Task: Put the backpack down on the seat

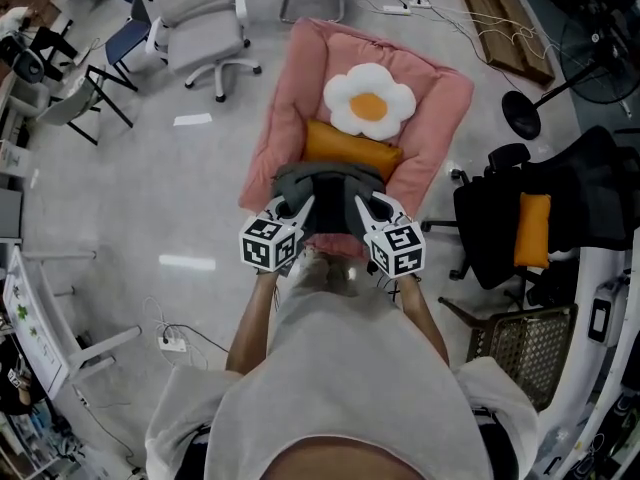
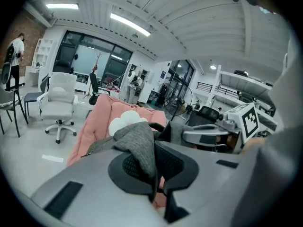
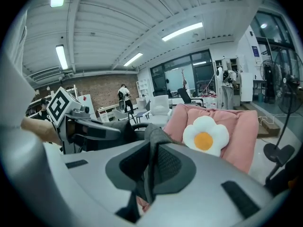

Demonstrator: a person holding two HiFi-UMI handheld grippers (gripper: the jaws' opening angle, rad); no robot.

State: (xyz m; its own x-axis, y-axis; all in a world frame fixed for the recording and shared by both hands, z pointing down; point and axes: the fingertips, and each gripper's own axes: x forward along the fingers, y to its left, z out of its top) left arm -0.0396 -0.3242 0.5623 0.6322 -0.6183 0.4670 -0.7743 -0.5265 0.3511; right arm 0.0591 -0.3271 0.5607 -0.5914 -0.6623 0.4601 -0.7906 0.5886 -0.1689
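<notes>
Backpack (image 1: 328,190) hangs crosswise between my hands, left tool (image 1: 298,210) and right tool (image 1: 366,210) each clamped on a fold of its grey fabric, over the near end of the pink seat (image 1: 285,98), so I judge the drop runs straight down.

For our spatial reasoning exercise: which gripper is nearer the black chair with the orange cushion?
Right. The right gripper is on the side toward the black chair; the left gripper is farther, across the backpack both grip.
</notes>
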